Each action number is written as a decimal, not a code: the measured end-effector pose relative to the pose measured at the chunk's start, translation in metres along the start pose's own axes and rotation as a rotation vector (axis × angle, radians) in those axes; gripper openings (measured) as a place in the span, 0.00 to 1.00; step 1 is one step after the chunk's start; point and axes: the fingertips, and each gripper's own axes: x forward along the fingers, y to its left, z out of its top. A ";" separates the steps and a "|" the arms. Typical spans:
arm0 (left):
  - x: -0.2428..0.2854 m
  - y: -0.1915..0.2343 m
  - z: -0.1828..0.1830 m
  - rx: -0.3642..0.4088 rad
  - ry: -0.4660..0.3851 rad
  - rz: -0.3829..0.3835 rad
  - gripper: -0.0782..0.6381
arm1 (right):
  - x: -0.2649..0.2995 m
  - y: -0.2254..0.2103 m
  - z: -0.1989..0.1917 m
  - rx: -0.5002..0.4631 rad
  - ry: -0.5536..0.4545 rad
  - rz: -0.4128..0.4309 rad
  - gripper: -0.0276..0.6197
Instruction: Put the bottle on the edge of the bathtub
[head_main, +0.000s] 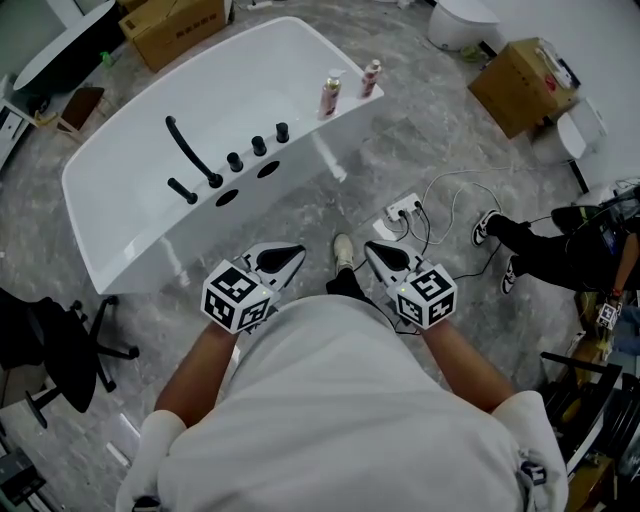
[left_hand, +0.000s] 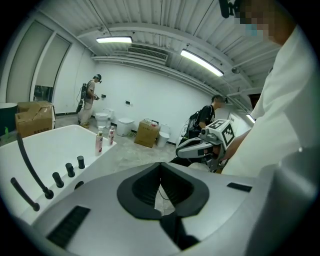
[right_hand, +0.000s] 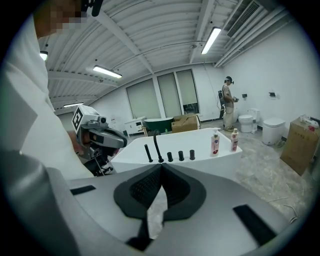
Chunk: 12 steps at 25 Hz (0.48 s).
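Head view: left gripper (head_main: 288, 257) and right gripper (head_main: 377, 253) hang closed, empty. Two bottles (head_main: 329, 97) stand on the tub (head_main: 352, 108) edge; best leave them undisturbed, I judge.

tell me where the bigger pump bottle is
Head view, upper middle: the bigger pump bottle stands on the bathtub rim near its far right corner, between the black knobs and the smaller bottle.

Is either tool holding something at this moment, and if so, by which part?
Nothing is held. The left tool and the right tool are both shut, nothing between the jaws. The bottles stand far off on the bathtub rim.
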 end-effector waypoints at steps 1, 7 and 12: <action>-0.002 0.001 -0.001 -0.003 -0.001 0.004 0.13 | 0.002 0.002 0.001 -0.002 -0.001 0.002 0.06; -0.007 0.004 -0.003 -0.010 -0.001 0.004 0.13 | 0.004 0.003 0.007 -0.017 -0.001 -0.001 0.06; -0.006 0.005 -0.002 -0.005 -0.005 0.003 0.13 | 0.006 0.003 0.006 -0.017 0.004 -0.001 0.06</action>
